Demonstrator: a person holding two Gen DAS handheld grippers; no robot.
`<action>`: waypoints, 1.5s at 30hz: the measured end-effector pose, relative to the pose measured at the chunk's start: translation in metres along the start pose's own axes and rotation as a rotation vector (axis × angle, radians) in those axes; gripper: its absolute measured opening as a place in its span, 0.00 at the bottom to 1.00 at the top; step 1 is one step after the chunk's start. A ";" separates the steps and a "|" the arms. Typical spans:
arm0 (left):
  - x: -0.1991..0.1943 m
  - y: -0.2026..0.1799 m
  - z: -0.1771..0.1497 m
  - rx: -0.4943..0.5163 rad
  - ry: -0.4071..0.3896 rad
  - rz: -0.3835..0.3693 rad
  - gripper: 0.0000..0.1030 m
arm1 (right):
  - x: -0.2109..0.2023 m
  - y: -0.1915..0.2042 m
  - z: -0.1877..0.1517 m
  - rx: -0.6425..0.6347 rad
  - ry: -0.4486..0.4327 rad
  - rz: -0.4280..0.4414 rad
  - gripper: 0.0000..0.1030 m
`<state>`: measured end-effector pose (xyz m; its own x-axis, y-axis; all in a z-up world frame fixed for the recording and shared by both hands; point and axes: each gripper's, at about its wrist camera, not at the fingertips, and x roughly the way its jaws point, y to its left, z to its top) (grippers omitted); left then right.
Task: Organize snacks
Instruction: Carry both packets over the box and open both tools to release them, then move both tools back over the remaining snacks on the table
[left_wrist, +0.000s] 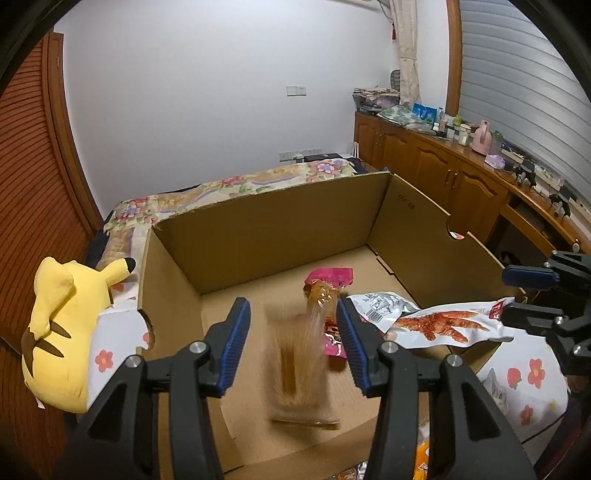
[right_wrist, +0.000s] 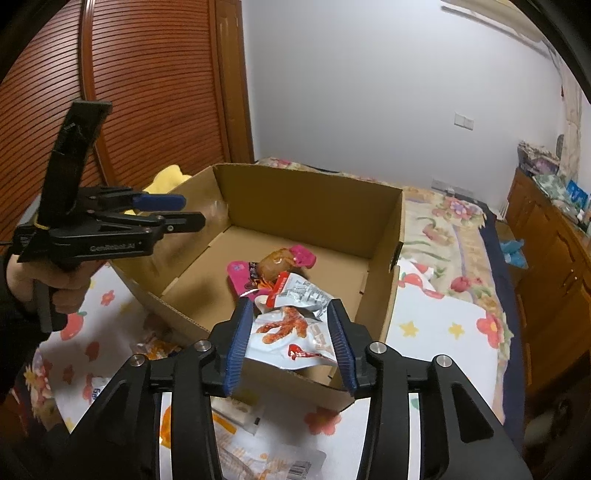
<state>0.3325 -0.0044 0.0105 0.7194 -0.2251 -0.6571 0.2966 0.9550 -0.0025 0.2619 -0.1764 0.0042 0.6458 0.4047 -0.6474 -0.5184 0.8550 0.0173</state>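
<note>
**Inspection: your handheld rig and clothing**

Your left claw is a black plastic frame with two long fingers; one carries a ribbed blue pad. White lettering runs along its side body, a yellow band wraps the rear, and a flat black upright rises behind it. Your left hand closes on a black pistol handle, and a dark sleeve covers that arm. Your right claw matches: black linkage arms, round silver screw heads at each pivot, ribbed blue pads.
</note>
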 end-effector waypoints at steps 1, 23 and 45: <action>-0.001 0.000 -0.001 -0.001 -0.002 -0.001 0.48 | -0.002 0.000 0.000 0.001 -0.002 0.005 0.41; -0.107 -0.019 -0.090 0.064 -0.070 -0.090 0.54 | -0.056 0.043 -0.060 0.062 0.001 -0.040 0.46; -0.084 -0.027 -0.208 0.043 0.080 -0.114 0.54 | -0.026 0.055 -0.127 0.141 0.100 -0.053 0.48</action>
<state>0.1333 0.0294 -0.0914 0.6277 -0.3139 -0.7124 0.4012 0.9147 -0.0495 0.1454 -0.1813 -0.0743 0.6076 0.3301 -0.7224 -0.3971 0.9140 0.0836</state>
